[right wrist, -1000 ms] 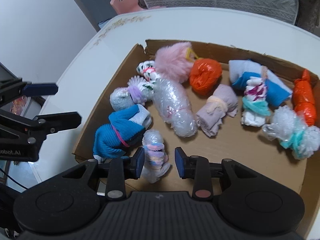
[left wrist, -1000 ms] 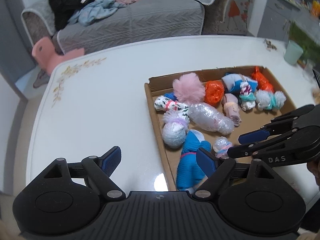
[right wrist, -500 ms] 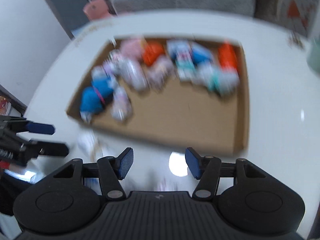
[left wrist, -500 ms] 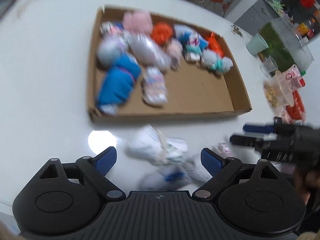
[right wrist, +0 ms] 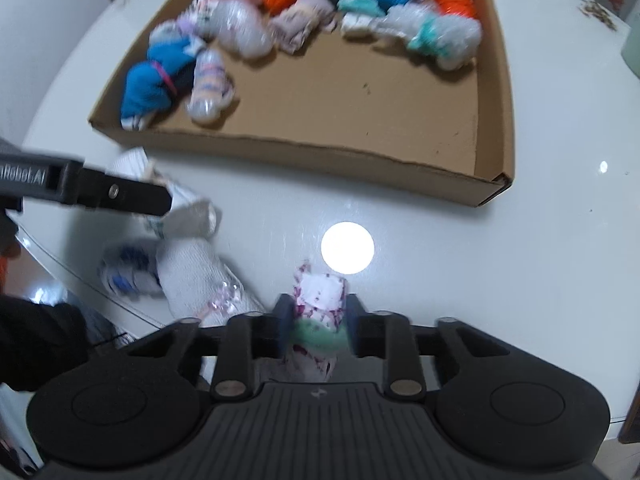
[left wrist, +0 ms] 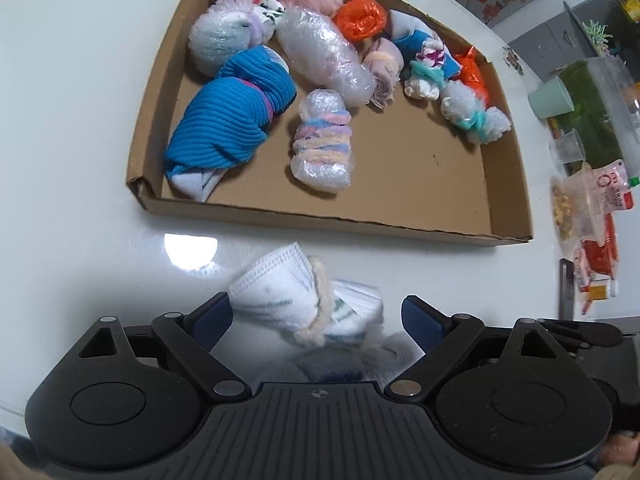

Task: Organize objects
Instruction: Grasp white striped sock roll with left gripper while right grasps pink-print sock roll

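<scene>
A cardboard tray (left wrist: 508, 184) on the white table holds several tied bundles, among them a blue sock roll (left wrist: 232, 116) and a bubble-wrap roll (left wrist: 322, 142). My left gripper (left wrist: 316, 316) is open around a white bundle tied with a beige band (left wrist: 304, 296) lying in front of the tray. My right gripper (right wrist: 316, 322) is shut on a white and pink floral bundle with a green band (right wrist: 318, 312) near the table's front edge. The tray also shows in the right wrist view (right wrist: 492, 128). The left gripper (right wrist: 120, 194) shows there, over the white bundle (right wrist: 188, 212).
More loose bundles (right wrist: 192, 276) lie on the table at the front left. A green cup (left wrist: 550, 98), a clear container (left wrist: 600, 108) and snack packets (left wrist: 588, 208) stand at the right of the table.
Both grippers pulled back from the tray to the table's front edge. The right gripper has shut on the floral bundle. The left gripper has come down around the white bundle.
</scene>
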`<state>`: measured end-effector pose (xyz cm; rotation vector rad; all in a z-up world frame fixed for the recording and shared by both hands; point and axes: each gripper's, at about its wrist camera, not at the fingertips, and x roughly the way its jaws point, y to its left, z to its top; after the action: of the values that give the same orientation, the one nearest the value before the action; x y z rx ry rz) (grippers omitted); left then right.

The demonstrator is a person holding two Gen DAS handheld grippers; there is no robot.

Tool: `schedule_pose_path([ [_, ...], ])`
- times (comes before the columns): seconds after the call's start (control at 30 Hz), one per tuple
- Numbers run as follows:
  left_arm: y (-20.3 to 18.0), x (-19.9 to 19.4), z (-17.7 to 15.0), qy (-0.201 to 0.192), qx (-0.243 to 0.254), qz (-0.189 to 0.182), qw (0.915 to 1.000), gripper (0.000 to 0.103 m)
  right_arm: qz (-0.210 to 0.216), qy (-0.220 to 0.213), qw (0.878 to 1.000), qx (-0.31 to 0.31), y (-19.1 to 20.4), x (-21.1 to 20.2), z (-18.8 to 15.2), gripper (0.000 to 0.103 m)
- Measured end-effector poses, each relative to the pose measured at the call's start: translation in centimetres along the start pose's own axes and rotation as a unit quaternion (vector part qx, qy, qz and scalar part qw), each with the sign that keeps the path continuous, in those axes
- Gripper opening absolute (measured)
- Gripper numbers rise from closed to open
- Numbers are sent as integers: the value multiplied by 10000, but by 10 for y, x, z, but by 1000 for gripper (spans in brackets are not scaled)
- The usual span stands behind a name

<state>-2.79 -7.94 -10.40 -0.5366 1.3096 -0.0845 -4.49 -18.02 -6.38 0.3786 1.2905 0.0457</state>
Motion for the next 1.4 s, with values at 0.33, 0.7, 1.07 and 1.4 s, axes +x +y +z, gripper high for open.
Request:
schedule_pose_path([
  [0.33,-14,3,5,-182,258,82,9995,63,-338,-298,9988,208,-16,-7,7,21],
  [0.7,-3,2,5,-135,-259,-235,9993,87,-316,-294,9982,412,-31,-5,10,33],
  [1.07,-20,14,3,-72,-462,-259,9986,88,-313,-120,9989,324,-30,-2,5,31],
  [1.4,-32,18,3,-115,-162,-110,9997,49,-253,-176,9988,392,-37,-6,-2,26],
])
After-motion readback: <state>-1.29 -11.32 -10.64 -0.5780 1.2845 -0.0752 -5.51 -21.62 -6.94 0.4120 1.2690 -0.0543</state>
